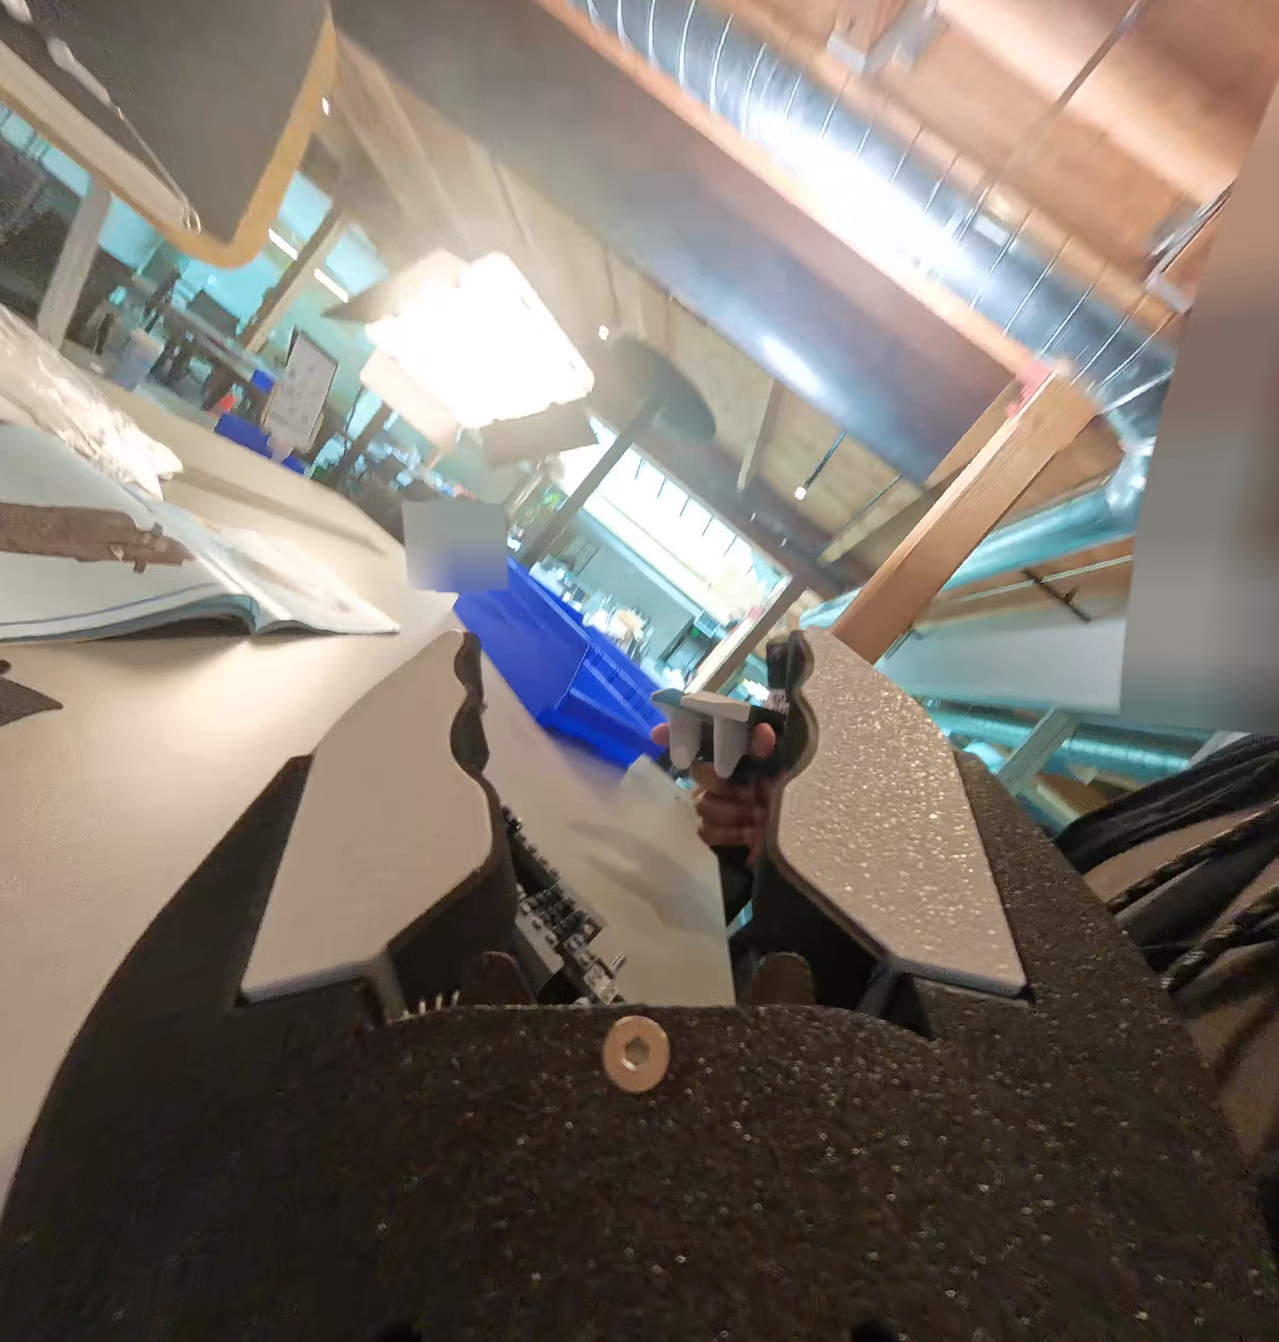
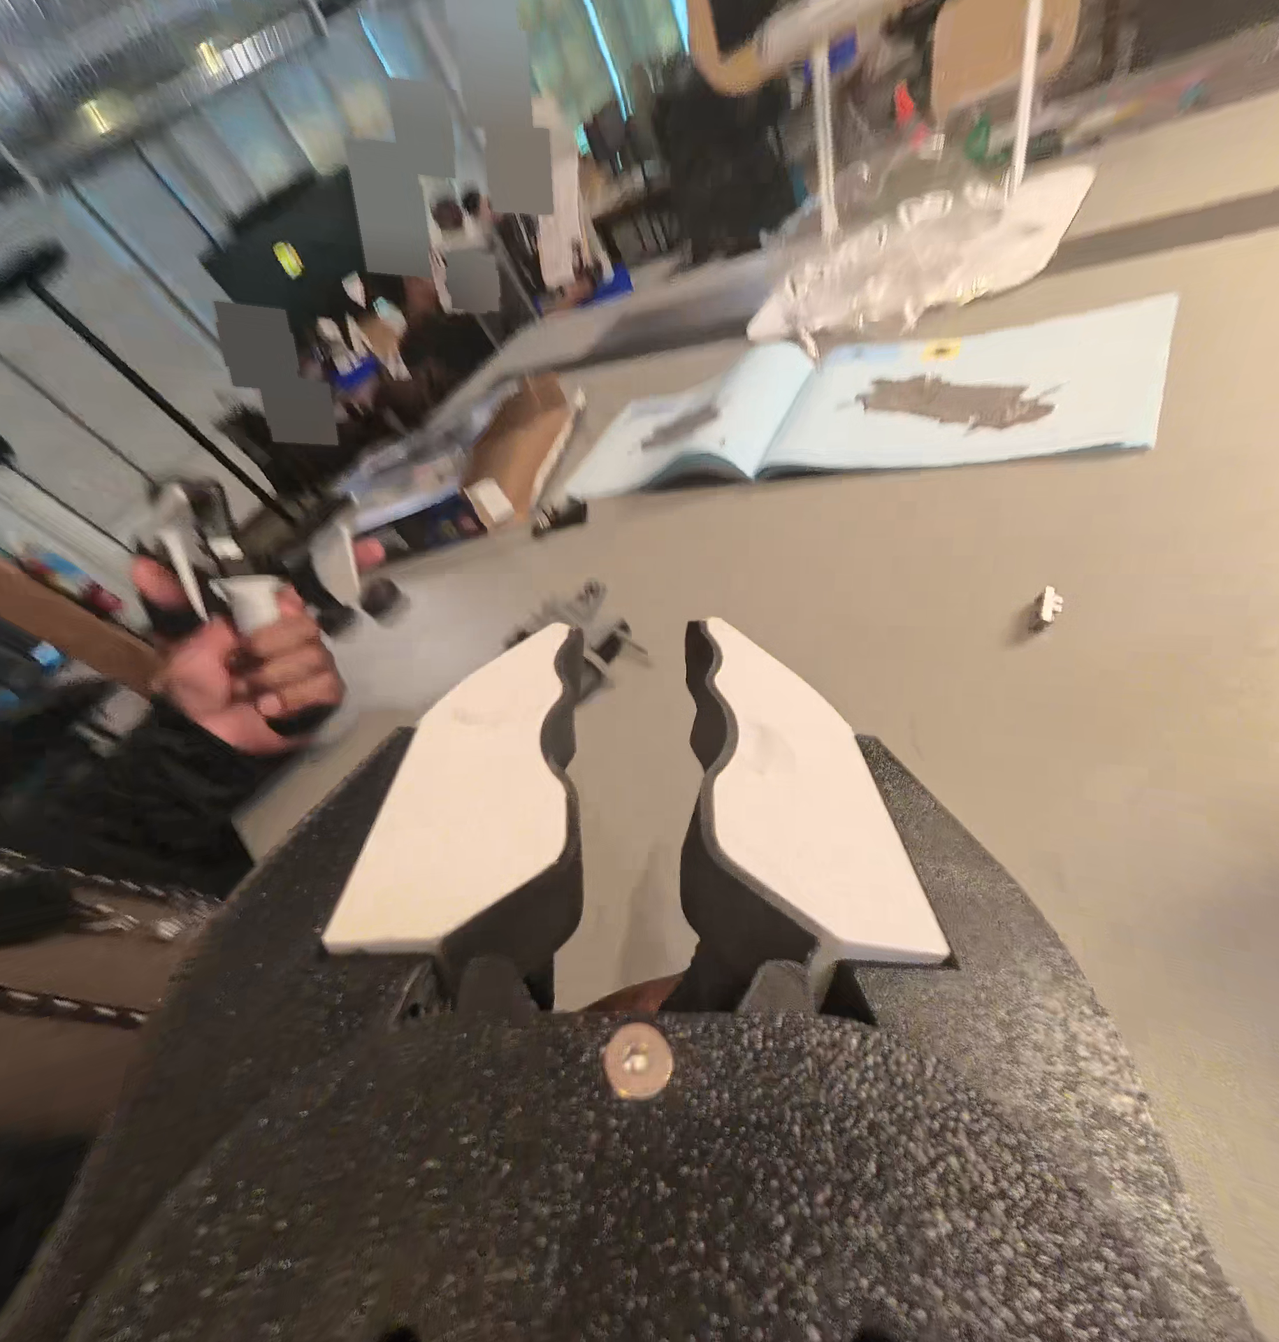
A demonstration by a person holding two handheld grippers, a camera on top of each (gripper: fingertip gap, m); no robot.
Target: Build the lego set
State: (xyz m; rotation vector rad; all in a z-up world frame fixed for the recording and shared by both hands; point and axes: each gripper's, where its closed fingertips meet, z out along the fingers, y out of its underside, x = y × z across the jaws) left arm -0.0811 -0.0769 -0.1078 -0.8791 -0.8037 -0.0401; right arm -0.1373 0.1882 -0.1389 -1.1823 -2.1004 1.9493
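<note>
Here the left gripper [image 1: 636, 653] is tilted upward with its two fingers spread wide and nothing between them; past the gap lie the edge of the grey counter [image 1: 150, 762], a bright blue bin [image 1: 549, 653] beyond it, and the ceiling with a silver duct [image 1: 912, 218]. Near its right finger [image 1: 876, 799] the other gripper shows farther off, gripped by a hand [image 1: 731, 813]. An open book [image 1: 186, 581] with pale blue pages lies on the counter to the left, with crinkled clear plastic [image 1: 63, 407] behind it

The right gripper [image 2: 633, 639] points down over the counter [image 2: 912, 726], its fingers parted with a clear gap and bare counter between them. Just beyond its left fingertip [image 2: 542, 653] sits a small cluster of grey and black parts [image 2: 593, 639]; whether the finger touches it is not clear. A small grey piece [image 2: 1047, 606] lies apart to the right. The open book [image 2: 912, 407] is farther back, the clear plastic [image 2: 912, 261] behind that. At the left a hand [image 2: 259, 675] holds the left gripper, blurred
</note>
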